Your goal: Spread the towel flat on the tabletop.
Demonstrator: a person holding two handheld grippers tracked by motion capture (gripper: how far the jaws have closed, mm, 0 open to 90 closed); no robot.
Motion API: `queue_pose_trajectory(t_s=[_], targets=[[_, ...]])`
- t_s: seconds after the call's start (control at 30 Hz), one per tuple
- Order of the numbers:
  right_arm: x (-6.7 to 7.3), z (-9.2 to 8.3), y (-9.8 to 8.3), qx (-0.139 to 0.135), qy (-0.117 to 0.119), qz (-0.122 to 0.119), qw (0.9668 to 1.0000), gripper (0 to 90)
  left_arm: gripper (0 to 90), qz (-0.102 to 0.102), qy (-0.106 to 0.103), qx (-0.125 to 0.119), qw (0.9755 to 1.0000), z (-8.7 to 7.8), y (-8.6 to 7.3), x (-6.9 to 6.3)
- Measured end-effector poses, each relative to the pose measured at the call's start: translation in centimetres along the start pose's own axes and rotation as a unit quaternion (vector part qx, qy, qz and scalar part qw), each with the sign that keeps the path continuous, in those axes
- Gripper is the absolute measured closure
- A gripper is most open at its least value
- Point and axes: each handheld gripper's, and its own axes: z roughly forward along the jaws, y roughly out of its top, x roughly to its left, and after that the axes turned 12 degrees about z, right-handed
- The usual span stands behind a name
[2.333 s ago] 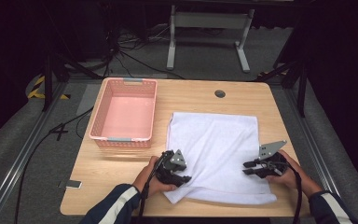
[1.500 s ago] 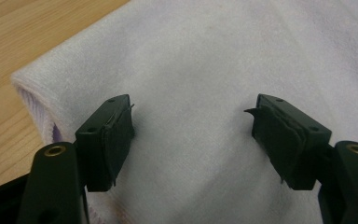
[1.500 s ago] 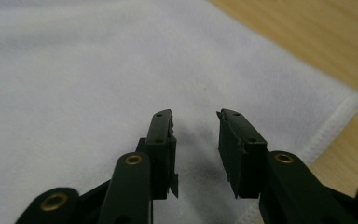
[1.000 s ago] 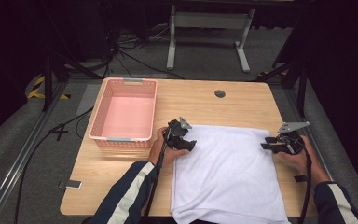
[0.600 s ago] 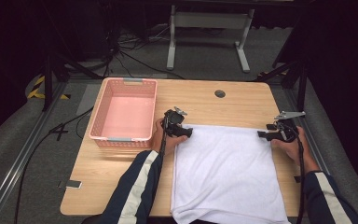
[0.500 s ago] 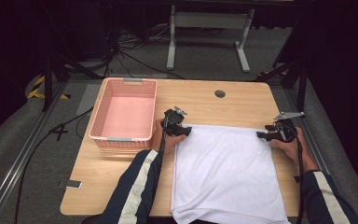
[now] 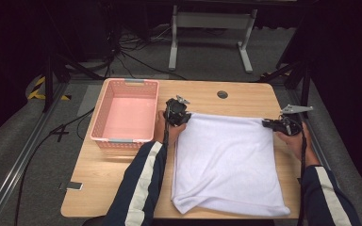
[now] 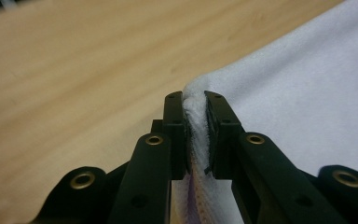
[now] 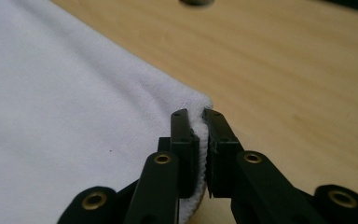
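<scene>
We see the wooden table first, w/ a round cable hole near its far edge. The white towel lies spread flat on the right half, near edge at the table's front edge, far edge pulled straight between both hands. Left of it sits a pink basket, just beside our left hand. Left gripper pinches the towel's far-left corner; its jaws have just been closing & in the left gripper view they're clamped on the cloth. Right gripper does the same at the far-right corner, pads pressed on the hem in the right gripper view. A small dark phone-like thing lies at the front-left corner. No readable writing or brand anywhere.
</scene>
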Motion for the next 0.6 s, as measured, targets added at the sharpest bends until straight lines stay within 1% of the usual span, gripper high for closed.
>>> queue_pose_trajectory(t_s=[0.07, 0.1, 0.13, 0.17, 0.2, 0.23, 0.27, 0.3, 0.33, 0.4, 0.43, 0.5, 0.53, 0.6], targets=[[0.2, -0.8, 0.6, -0.015, 0.005, -0.009, 0.9998, 83.2, 81.1, -0.004, -0.011, -0.01, 0.9999, -1.2, 0.7, -0.1], [0.4, -1.4, 0.7, -0.019, 0.009, -0.015, 0.9997, 83.2, 81.1, 0.021, -0.008, -0.006, 0.9997, -1.7, 0.9, -1.0], [0.5, -1.6, 0.6, -0.02, 0.013, -0.016, 0.9996, 83.2, 81.2, 0.021, -0.008, -0.006, 0.9997, -1.7, 0.9, -1.0], [0.5, -1.8, 0.5, -0.02, 0.017, -0.019, 0.9995, 83.2, 81.1, 0.028, -0.018, -0.002, 0.9994, -1.9, 0.8, -2.0], [0.5, -1.8, 0.5, -0.02, 0.017, -0.019, 0.9995, 83.2, 81.3, 0.028, -0.018, -0.002, 0.9994, -1.9, 0.8, -2.0], [0.5, -2.1, 0.1, -0.018, 0.014, -0.024, 0.9995, 83.2, 81.4, 0.047, -0.012, 0.004, 0.9988, -2.2, 0.9, -2.5], [0.5, -2.1, 0.1, -0.018, 0.014, -0.024, 0.9995, 83.2, 81.5, 0.047, -0.012, 0.004, 0.9988, -2.2, 0.9, -2.5], [0.5, -2.2, 0.0, -0.018, 0.015, -0.026, 0.9994, 83.2, 81.5, 0.044, -0.012, 0.002, 0.9989, -2.5, 0.9, -2.4], [0.5, -2.4, -0.1, -0.019, 0.018, -0.022, 0.9994, 83.2, 81.5, 0.043, -0.014, 0.001, 0.999, -2.9, 1.0, -2.3], [0.5, -2.6, -0.1, -0.025, 0.022, -0.022, 0.9992, 83.3, 81.4, 0.045, -0.012, 0.001, 0.9989, -3.4, 1.2, -2.0], [0.6, -2.8, 0.0, -0.025, 0.022, -0.024, 0.9991, 83.3, 81.4, 0.053, -0.009, -0.001, 0.9986, -3.8, 1.4, -1.8], [0.7, -3.1, 0.3, -0.031, 0.029, -0.028, 0.9987, 83.3, 81.5, 0.05, -0.007, -0.006, 0.9987, -4.3, 1.6, -1.3], [0.8, -3.2, 0.5, -0.034, 0.029, -0.031, 0.9985, 83.3, 81.4, 0.055, -0.01, -0.003, 0.9985, -4.5, 1.7, -1.2], [1.2, -3.5, 0.7, -0.041, 0.037, -0.035, 0.9979, 83.2, 81.5, 0.055, -0.01, -0.009, 0.9984, -4.9, 1.7, -1.1]])
